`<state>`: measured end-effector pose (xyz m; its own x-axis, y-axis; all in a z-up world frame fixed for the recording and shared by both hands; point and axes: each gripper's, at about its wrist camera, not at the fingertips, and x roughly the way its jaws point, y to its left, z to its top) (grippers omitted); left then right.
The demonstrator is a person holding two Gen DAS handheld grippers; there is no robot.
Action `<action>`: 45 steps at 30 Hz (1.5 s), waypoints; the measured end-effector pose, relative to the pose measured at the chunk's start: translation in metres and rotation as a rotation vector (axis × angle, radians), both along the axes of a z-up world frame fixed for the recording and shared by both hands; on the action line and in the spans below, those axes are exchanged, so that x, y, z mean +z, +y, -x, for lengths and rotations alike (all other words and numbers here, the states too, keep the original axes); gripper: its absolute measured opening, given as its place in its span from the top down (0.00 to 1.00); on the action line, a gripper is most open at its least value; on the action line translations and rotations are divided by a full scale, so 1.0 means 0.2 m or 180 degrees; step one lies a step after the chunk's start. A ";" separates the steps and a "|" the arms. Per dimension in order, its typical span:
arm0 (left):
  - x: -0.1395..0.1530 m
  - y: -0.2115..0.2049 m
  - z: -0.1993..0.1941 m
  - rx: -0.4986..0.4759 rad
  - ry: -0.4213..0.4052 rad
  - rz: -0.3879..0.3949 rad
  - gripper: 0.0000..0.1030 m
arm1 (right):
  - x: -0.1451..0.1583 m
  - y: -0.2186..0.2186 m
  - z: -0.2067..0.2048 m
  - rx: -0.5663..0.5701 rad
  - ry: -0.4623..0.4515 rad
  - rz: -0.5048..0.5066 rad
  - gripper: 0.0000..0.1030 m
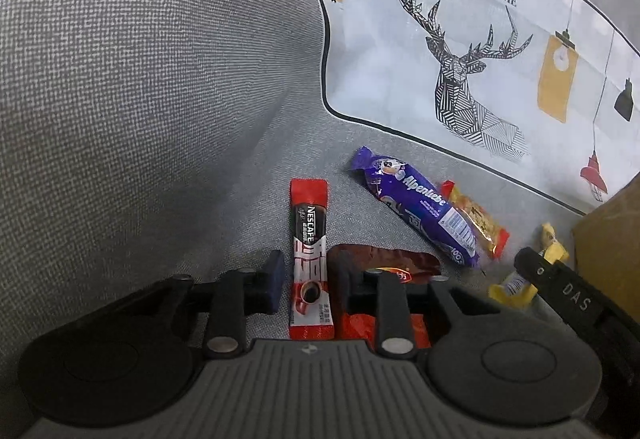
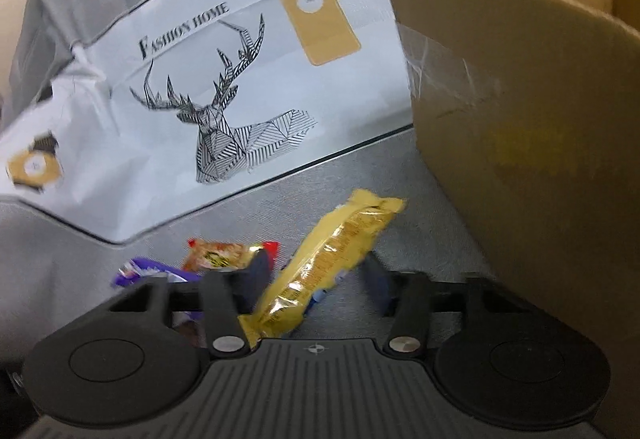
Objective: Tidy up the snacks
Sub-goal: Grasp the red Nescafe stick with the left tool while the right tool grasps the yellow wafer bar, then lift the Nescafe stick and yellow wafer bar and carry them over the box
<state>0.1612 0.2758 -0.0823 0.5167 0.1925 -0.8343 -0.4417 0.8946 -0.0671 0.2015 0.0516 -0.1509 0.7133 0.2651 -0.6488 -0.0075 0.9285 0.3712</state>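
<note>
Left claw: left gripper (image 1: 310,271) points down at the snacks, its jaws drawn close on either side of a coffee stick; whether the pads actually press on it cannot be told.
Right claw: right gripper (image 2: 316,273) straddles a yellow packet; the left finger (image 2: 258,271) touches it and the other finger stands slightly off, so it is not clamped.
Coffee stick: Nescafé stick (image 1: 308,223), red and white with a printed coffee cup, lies flat and lengthwise between the left claw's fingers, its far end reaching past their tips.
Yellow packet: yellow packet (image 2: 332,259), glossy and crinkled, runs slantwise between the right claw's fingers, its far end up to the right, near the box.
Other snacks: purple Alpenliebe roll (image 1: 416,203) lies ahead and right of the left claw; red-and-gold candy (image 1: 476,223) lies just beside the roll, on its far right; dark brown pouch (image 1: 384,259) sits at the left claw's right fingertip, and red wrapper (image 1: 360,323) shows under that finger.
Box: cardboard box (image 2: 520,119), taped on its side, stands right of the right claw.
Surface: grey woven fabric (image 1: 140,79) lies under everything and rises left of the left claw.
Backdrop: white printed cloth (image 1: 400,79) with a line-drawn deer, lamps and "Fashion Home" lies beyond both claws.
</note>
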 end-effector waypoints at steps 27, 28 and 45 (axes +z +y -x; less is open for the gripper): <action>0.32 -0.10 0.45 -0.0128 -0.0394 0.0513 0.86 | 0.48 -0.15 0.82 0.1872 -0.0204 0.0056 0.85; 0.34 -0.12 0.46 -0.0143 -0.0405 0.0475 0.86 | 0.46 -0.16 0.82 0.1816 -0.0166 0.0045 0.85; 0.35 -0.26 0.44 -0.0301 -0.0408 0.0252 0.86 | 0.48 -0.26 0.81 0.1755 -0.0644 0.0089 0.85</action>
<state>0.0735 0.2229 -0.0127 0.6324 0.0744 -0.7711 -0.3393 0.9214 -0.1893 0.0391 -0.0007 -0.0540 0.5852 0.6169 -0.5263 -0.5604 0.7768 0.2874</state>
